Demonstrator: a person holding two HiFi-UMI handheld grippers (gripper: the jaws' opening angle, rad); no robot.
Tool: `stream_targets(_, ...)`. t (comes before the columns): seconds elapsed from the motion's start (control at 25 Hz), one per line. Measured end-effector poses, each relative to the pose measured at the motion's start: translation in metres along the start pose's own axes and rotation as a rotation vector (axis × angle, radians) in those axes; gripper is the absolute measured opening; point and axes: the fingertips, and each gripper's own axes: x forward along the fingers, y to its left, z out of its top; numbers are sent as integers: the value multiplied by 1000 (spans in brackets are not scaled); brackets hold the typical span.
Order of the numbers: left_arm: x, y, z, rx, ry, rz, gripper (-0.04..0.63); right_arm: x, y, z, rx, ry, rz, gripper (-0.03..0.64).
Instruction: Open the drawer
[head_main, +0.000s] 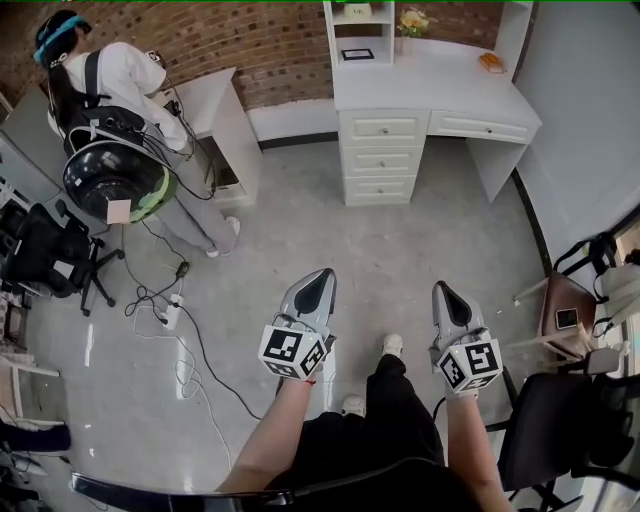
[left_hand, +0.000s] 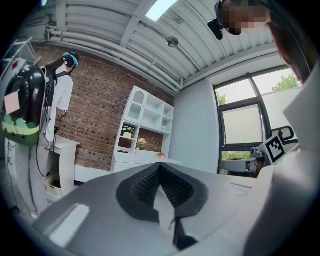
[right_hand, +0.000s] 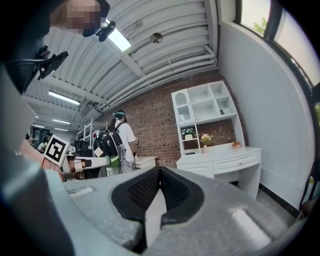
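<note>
Grey floor (head_main: 400, 250) fills the room, and a white desk (head_main: 430, 85) stands by the brick wall (head_main: 260, 40) at 12 o'clock. Its drawers (head_main: 382, 158) are well away, at 1 o'clock from the left gripper (head_main: 323, 274) and 11 o'clock from the right gripper (head_main: 442, 288). Both grippers are closed tight and hold nothing. Neither looks nearer. The drawer fronts run from 9 to 3.

Grey claws (head_main: 322, 275), marker cubes (head_main: 292, 352), black trousers (head_main: 395, 415)
</note>
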Motion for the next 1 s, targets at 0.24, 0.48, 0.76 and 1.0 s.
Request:
stream_targets(0.24, 49, 18, 13, 32, 1, 20, 2, 55, -30, 13, 10, -18, 54, 0)
stream_targets(0.48, 102, 30, 20, 40, 1, 50, 2, 97, -74, 17, 19, -4, 80, 0)
stream_targets(0.76, 152, 33, 3, 27, 19, 78, 2, 131, -122, 10, 39, 17, 112, 1)
stream_targets(1.0, 192, 30, 2, 31, 21, 90, 2, 154, -151, 13, 50, 21, 145, 0)
